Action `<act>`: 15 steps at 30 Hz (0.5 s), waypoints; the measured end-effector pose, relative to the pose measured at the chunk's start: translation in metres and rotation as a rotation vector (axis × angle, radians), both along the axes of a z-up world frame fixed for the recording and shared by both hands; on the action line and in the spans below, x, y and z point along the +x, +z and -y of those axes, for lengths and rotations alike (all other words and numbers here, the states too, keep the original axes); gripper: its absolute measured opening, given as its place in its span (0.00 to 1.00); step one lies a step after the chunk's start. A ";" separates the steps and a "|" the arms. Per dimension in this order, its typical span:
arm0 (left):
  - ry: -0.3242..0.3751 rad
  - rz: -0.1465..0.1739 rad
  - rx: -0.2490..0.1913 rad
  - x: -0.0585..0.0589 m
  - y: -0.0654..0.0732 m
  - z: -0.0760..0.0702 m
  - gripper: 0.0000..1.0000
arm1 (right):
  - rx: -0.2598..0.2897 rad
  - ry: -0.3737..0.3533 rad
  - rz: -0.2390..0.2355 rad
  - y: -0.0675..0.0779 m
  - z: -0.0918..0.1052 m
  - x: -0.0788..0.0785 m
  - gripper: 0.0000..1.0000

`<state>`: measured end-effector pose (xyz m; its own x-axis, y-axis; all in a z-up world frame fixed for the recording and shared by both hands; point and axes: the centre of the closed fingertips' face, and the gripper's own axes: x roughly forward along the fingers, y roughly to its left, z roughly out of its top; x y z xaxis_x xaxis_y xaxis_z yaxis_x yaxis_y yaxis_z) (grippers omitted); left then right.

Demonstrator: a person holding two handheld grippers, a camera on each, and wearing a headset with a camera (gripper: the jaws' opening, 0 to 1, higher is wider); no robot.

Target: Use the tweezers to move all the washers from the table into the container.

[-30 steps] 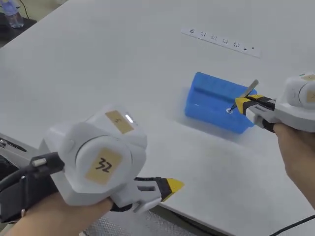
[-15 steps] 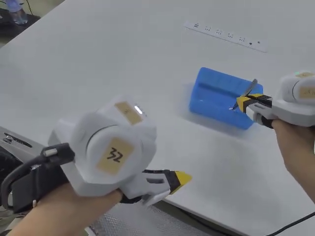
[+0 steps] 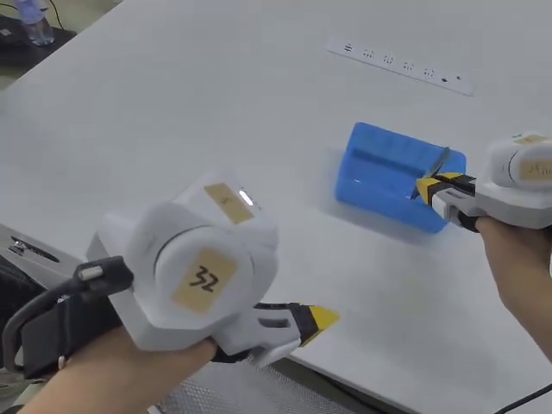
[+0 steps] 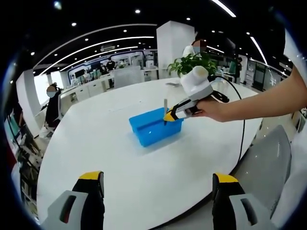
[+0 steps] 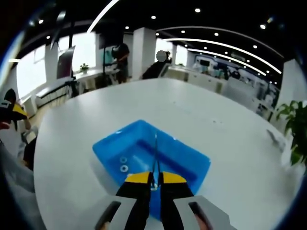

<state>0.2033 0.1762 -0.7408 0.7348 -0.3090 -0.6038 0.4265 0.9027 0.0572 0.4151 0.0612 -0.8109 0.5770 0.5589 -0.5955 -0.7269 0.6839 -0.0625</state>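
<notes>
**Drop low, inside the blue walls**

The right gripper (image 3: 427,186) has its jaws closed on the tweezers (image 3: 438,164) and holds them over the right end of the blue container (image 3: 379,164), which sits far right on the white table (image 3: 172,112), near side of a power strip (image 3: 401,67). The left gripper (image 3: 315,317) hangs at the near edge of the table, jaws wide apart and holding nothing, well apart from the container.

Two washers (image 5: 123,159) lie side by side on the container floor toward its left wall. Whether the tweezer tips pinch another washer cannot be told — they are too fine, and partly hidden by the jaws.

Judged from this, the step in hand is the release. It would go best with the tips brought down below the rim before the squeeze is eased, so that a washer drops flat and does not bounce or roll out. Easing slowly should let the tweezers spring open without slipping in the jaws. The gripper should stay off the container wall — a light tray like this probably slides at a nudge.

The tweezers' long axis stands steep, close to upright. In the left gripper view the free end rises above the right gripper's jaws; in the head view it leans toward the far right. The working end therefore seems to point down into the container.
</notes>
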 end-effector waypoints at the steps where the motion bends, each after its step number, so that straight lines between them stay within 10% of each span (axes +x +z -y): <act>1: 0.001 -0.002 -0.001 0.000 0.000 0.000 0.96 | 0.001 0.001 0.000 0.001 0.000 -0.001 0.03; 15: -0.011 -0.004 0.005 0.000 -0.001 0.001 0.96 | 0.010 0.003 0.029 0.000 -0.003 -0.003 0.03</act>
<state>0.2035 0.1748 -0.7414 0.7287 -0.3138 -0.6087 0.4368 0.8976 0.0601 0.4122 0.0639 -0.8110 0.5925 0.5661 -0.5730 -0.7268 0.6825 -0.0773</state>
